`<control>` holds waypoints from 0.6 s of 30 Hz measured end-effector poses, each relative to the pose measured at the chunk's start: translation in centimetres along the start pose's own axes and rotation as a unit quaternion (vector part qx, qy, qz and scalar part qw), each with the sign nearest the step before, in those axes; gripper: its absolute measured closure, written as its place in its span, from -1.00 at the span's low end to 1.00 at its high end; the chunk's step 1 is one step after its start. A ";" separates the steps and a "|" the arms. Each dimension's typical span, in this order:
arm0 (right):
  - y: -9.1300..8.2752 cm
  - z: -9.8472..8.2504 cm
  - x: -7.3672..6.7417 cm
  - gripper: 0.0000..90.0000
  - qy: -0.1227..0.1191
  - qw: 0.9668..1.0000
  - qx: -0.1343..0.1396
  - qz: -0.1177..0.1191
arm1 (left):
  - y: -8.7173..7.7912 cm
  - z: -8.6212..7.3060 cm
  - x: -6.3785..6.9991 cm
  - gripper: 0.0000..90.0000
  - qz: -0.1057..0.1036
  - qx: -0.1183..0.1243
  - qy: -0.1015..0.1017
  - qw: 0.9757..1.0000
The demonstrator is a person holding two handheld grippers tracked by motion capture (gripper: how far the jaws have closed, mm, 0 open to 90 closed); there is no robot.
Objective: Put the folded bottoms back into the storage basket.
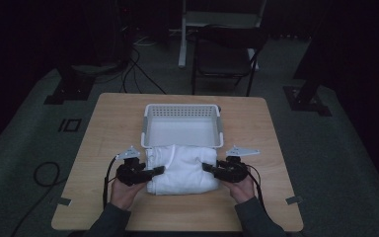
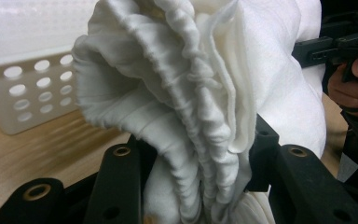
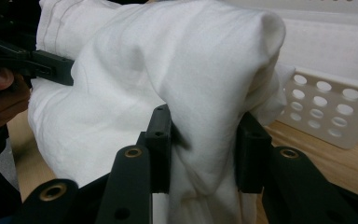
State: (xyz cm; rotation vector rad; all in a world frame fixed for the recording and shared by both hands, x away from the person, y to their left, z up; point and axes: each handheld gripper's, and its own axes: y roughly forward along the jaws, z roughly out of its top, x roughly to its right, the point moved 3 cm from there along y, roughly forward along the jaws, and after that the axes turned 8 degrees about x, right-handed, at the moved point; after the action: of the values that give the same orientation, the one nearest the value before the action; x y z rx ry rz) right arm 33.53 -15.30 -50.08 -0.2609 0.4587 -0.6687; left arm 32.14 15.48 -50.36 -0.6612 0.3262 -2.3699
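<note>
Both grippers, left point(image 1: 159, 171) and right point(image 1: 208, 168), clamp the cloth's point(image 1: 182, 170) ends, probably to lift it into the basket point(image 1: 149, 129).

Black left claw point(image 1: 159, 170) and right claw point(image 1: 208, 167), brass-ringed screw holes, grey sleeves.

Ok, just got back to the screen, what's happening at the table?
A person is working a folded white garment with a claw in each hand. The left claw is clamped on the garment's gathered, elasticated edge, and the right claw pinches the cloth on the opposite side. The bundle sits on the wooden table right in front of the white perforated basket, not in it.
</note>
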 end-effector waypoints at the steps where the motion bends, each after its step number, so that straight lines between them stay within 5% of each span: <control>1: 0.0 0.0 0.0 0.43 0.000 1.000 0.000 0.000 | 0.0 0.0 0.0 0.31 0.000 0.000 0.000 1.000; 18: -0.6 1.2 -0.3 0.43 -0.005 1.000 0.013 -0.004 | -0.3 1.4 0.5 0.31 0.001 0.008 0.012 1.000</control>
State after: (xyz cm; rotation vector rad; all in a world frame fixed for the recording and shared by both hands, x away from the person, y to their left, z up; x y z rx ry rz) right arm 33.53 -15.42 -48.74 -0.2423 0.4396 -0.6803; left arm 32.35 15.30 -48.89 -0.6250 0.3176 -2.3774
